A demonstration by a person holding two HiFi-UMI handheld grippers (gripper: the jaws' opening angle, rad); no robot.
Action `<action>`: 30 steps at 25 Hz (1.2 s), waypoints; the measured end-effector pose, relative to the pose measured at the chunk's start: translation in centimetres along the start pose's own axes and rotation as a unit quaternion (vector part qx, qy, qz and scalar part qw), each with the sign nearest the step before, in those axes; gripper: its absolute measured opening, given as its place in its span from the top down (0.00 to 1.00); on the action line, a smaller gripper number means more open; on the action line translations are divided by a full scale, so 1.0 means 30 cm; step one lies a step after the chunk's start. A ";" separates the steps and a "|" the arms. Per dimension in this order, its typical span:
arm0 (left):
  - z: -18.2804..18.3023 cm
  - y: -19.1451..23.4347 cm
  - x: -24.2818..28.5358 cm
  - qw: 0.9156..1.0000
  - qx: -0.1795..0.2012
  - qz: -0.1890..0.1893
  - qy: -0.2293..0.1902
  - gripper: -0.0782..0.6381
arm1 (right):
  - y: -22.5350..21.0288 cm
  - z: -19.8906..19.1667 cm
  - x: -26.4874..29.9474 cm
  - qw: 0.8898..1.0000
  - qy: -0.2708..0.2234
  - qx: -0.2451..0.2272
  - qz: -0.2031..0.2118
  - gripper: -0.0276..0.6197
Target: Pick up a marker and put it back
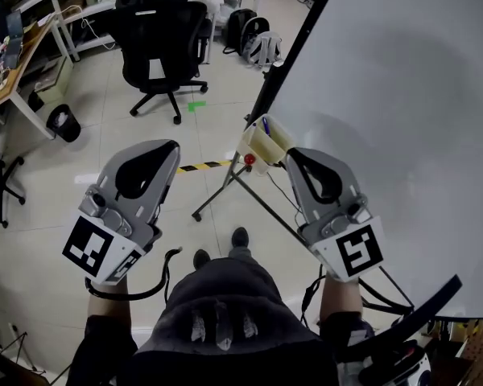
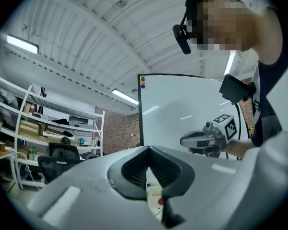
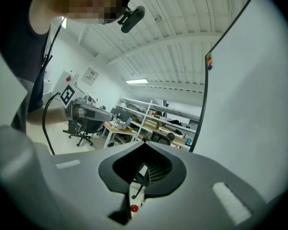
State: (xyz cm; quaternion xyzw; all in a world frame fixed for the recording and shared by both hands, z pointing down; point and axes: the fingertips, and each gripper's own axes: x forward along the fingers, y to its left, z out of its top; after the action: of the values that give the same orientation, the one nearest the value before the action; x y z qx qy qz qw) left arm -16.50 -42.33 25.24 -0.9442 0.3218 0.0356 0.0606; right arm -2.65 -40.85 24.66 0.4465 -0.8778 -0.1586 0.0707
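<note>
In the pale tray (image 1: 262,145) at the lower left corner of the whiteboard (image 1: 402,95), a blue marker (image 1: 266,125) stands upright, its end poking above the rim. Only the head view shows it plainly. Through the slit under each gripper's jaws, the gripper views show a sliver of the tray and the red knob (image 1: 249,159) just below it, but the marker is too small to make out there.

The right gripper (image 1: 291,156) sits just beside the tray on its right. Its jaws are pressed together with nothing between them, and its own view shows the tips meeting. The left gripper (image 1: 175,145) hangs well to the left of the tray, over the floor. Its tips also meet, and it holds nothing.

Below the tray, the stand's legs (image 1: 225,185) spread across the tiles, beside a strip of yellow-and-black tape (image 1: 203,166). Beyond the tray stands a black office chair (image 1: 163,43), with a bin (image 1: 63,122) further left.

The head view does not show the top of the board, but both gripper views do. Three coloured dots (image 2: 142,82) sit at its upper corner. The left gripper view also shows storage shelves (image 2: 53,128) left of the board, and the right gripper view adds a cluttered desk (image 3: 116,124).
</note>
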 end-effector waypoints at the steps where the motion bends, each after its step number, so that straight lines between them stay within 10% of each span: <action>1: -0.011 -0.009 0.002 1.000 -0.005 -0.002 0.001 0.88 | 0.003 -0.008 -0.012 1.000 0.005 0.000 -0.002 0.95; 18: 0.028 -0.589 -0.046 0.998 -0.066 -0.005 -0.017 0.88 | 0.037 -0.011 -0.573 1.000 -0.009 -0.014 0.019 0.95; 30: 0.030 -1.126 -0.072 0.999 -0.019 0.013 0.044 0.88 | 0.009 -0.030 -1.031 0.999 -0.031 0.026 0.036 0.95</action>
State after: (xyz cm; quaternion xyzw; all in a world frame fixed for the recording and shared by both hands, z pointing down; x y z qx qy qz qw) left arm 2.43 -14.37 27.68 -0.9415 0.3358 0.0014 0.0281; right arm 15.69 -15.95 26.12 0.4112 -0.8988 -0.1470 0.0375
